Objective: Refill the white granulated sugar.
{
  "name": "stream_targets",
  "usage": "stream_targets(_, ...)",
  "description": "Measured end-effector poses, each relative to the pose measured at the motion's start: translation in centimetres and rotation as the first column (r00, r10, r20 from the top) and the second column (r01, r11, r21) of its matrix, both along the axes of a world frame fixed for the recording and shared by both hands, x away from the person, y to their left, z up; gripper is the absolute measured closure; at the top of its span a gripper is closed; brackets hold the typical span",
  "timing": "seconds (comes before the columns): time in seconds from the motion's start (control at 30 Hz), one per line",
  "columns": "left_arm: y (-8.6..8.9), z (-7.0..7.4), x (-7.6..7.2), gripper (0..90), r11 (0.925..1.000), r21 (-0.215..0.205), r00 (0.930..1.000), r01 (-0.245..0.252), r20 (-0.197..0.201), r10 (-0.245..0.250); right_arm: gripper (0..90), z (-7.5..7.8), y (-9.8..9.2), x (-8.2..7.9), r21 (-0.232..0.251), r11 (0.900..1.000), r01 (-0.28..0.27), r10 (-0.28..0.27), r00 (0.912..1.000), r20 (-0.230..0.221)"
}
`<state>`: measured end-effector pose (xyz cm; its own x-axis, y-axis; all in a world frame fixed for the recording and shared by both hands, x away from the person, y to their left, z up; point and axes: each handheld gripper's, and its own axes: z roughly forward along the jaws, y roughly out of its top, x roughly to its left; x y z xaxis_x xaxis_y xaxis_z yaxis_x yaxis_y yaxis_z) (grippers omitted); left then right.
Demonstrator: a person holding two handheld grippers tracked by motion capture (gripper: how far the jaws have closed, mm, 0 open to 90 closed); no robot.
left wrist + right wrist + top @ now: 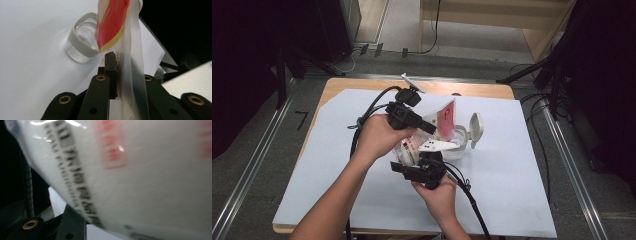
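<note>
1. The left tool [113, 75] is clamped shut on the clear edge of a red-and-white pouch [443, 120].
2. The right tool [424, 162] sits against the pouch's lower white part [150, 182]; whether it grips cannot be told.
3. The pouch hangs tilted over an open clear container [81, 43], its hinged lid [475, 129] raised, on the white-covered worktop [522, 190].

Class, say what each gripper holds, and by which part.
Left gripper: shut on the clear edge strip of the bag. Right gripper: at the bag's white lower body; a grip cannot be told.
</note>
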<state>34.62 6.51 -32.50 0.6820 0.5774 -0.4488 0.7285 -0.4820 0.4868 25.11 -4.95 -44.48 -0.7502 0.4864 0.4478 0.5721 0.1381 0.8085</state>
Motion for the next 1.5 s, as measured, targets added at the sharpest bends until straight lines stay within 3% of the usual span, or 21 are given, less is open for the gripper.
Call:
stream_targets(0.13, -0.3, 0.2, 0.2, 85.5, 1.0, 0.002, 1.0, 0.006, 0.002, -0.006, 61.1, 0.3, 0.0, 0.1, -0.012, 1.0, 0.01, -0.01, 0.9999, 0.012)
stream_targets(0.3, -0.3, 0.0, 0.7, 83.8, 0.9998, -0.018, 0.9998, 0.001, -0.021, -0.002, 61.5, 0.4, -0.2, 0.4, -0.009, 1.0, 0.01, -0.01, 0.9999, -0.007)
stream_targets(0.4, -0.4, 0.3, 0.7, 83.4, 1.0, -0.007, 0.9998, 0.002, -0.018, -0.003, 61.0, 0.7, -0.2, 0.4, 0.005, 1.0, 0.005, -0.005, 0.9998, -0.021)
stream_targets(0.57, -0.4, 0.8, 0.6, 83.4, 1.0, -0.002, 1.0, 0.004, -0.003, -0.004, 59.1, 1.1, -0.1, 0.4, 0.008, 1.0, 0.005, -0.005, 1.0, -0.004)
stream_targets(0.8, -0.2, 1.1, 0.9, 83.3, 0.9998, 0.021, 0.9999, -0.003, -0.013, 0.003, 57.7, 1.5, 0.3, 0.7, 0.018, 1.0, -0.018, 0.019, 0.9998, -0.01)
stream_targets(0.97, -0.3, 0.9, 1.2, 82.4, 0.9997, 0.025, 0.9991, -0.002, -0.042, 0.003, 59.5, 1.3, 0.4, 0.8, 0.007, 1.0, -0.016, 0.016, 0.9998, -0.011)
stream_targets(1.33, -0.6, 0.7, 1.3, 82.0, 0.9996, 0.026, 0.9986, 0.008, -0.052, -0.007, 61.6, 1.5, 0.3, 0.6, 0.002, 1.0, -0.019, 0.02, 0.9994, -0.029)
stream_targets(1.5, -0.8, 0.9, 1.6, 82.8, 0.9986, 0.051, 0.9986, 0.016, -0.052, -0.014, 61.6, 1.6, 0.3, 0.7, 0.009, 1.0, -0.022, 0.023, 0.999, -0.038)
